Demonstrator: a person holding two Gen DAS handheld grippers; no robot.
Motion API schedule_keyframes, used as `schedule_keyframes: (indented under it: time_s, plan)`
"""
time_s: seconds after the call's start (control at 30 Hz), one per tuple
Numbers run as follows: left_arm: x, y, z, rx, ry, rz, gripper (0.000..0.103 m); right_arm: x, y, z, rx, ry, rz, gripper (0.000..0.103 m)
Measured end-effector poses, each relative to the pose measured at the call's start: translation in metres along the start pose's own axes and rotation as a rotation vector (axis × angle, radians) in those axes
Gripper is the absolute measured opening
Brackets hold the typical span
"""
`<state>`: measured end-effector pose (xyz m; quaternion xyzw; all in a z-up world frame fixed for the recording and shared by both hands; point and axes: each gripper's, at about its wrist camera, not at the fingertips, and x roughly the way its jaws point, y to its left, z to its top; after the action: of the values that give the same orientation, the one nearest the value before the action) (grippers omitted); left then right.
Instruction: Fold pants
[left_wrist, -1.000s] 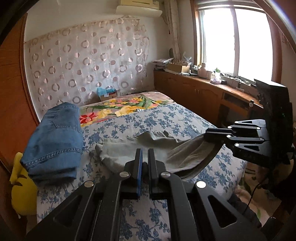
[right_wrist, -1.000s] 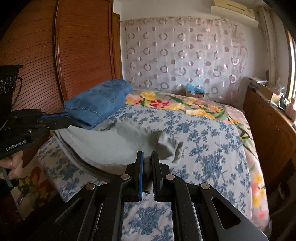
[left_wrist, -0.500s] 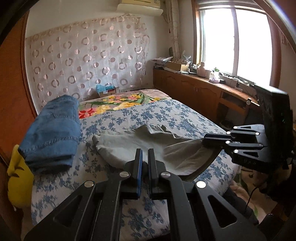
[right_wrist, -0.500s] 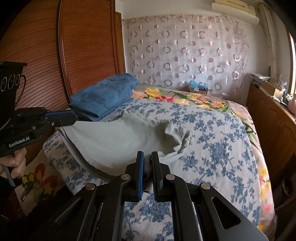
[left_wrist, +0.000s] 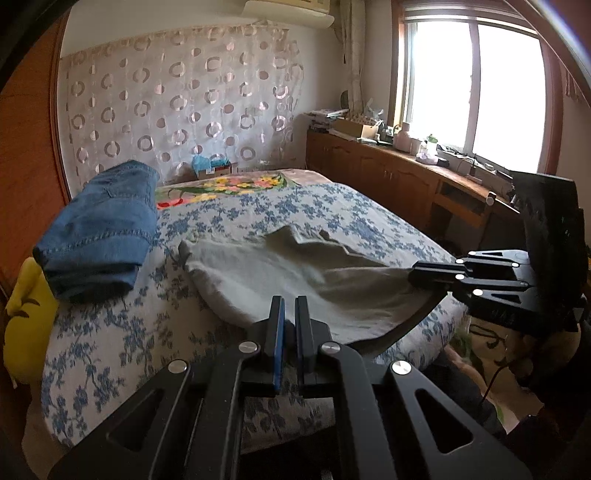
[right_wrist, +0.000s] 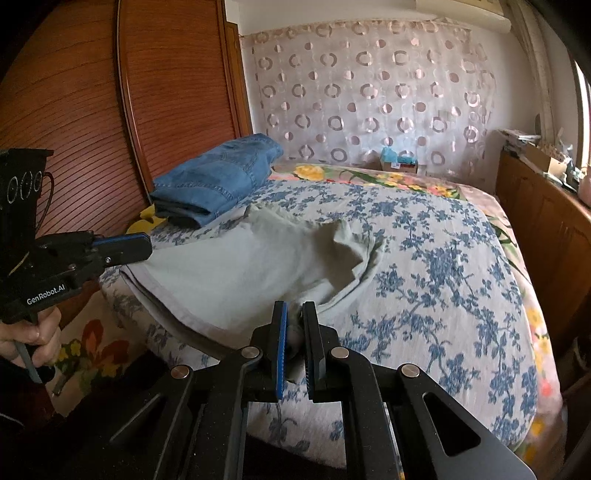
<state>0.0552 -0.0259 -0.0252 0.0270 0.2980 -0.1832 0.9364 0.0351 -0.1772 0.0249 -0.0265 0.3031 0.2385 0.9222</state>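
Right wrist view: right gripper clamps the pants hem, left gripper at nine o'clock pinches the other corner — keeping the edge taut. Jeans sit at eleven o'clock — clear

Matt grey-green cloth pants; denim jeans; glossy ribbed wood wardrobe

I cannot see the pants edge inside the left gripper; its fingers cover it. The sill clutter is too small to identify. My left hand is cut off.
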Motion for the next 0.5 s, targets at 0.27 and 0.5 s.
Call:
schedule_keyframes:
  time_s: [0.27,0.5]
  plan:
    - [-0.003,-0.002,-0.013,-0.011,0.020,-0.019,0.006,-0.007,0.011,-0.010,-0.006,0.022,0.005,0.008]
    - [-0.012,-0.006,-0.017,-0.018,0.020,-0.044,0.006,-0.017,0.013,-0.014,0.015,0.037,0.029,0.008]
